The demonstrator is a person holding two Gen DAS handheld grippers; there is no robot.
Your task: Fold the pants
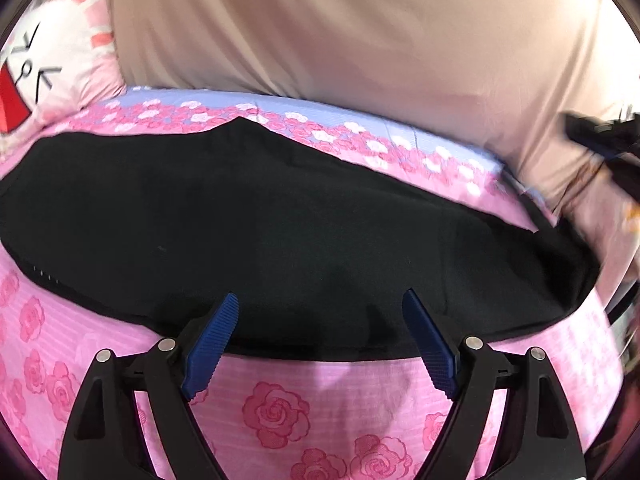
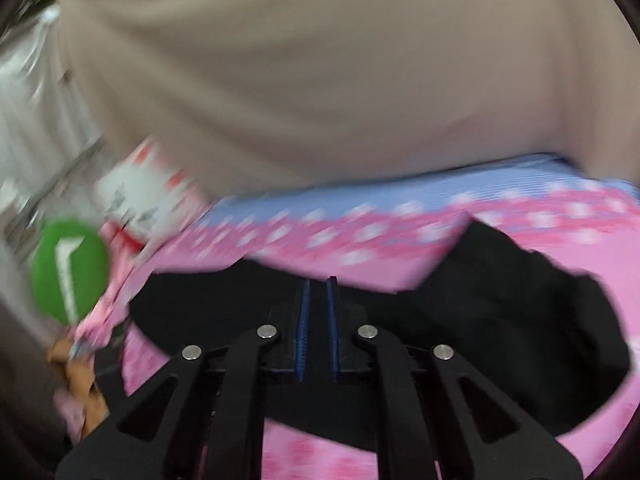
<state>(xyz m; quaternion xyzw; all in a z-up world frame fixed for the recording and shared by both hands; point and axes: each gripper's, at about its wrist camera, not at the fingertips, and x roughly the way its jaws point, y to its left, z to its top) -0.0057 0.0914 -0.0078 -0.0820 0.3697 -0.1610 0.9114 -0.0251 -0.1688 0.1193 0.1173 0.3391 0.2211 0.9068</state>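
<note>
The right gripper [image 2: 318,320], jaws nearly together and empty, hangs above black pants [image 2: 500,300] on the rose-print bed [image 2: 320,460]; green disc [image 2: 70,270] at nine o'clock.

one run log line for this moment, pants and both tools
pants: black, lying on pink rose sheet | left tool: open over near edge, holding nothing | right tool: shut, nothing visible between pads

Beige curtain [image 1: 320,32] behind rose-print bedsheet [image 1: 276,404]

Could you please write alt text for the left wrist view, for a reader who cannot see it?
Black pants lie flat on a pink rose-print bedsheet, with the open left gripper empty at their near edge. Behind is a beige headboard.
</note>
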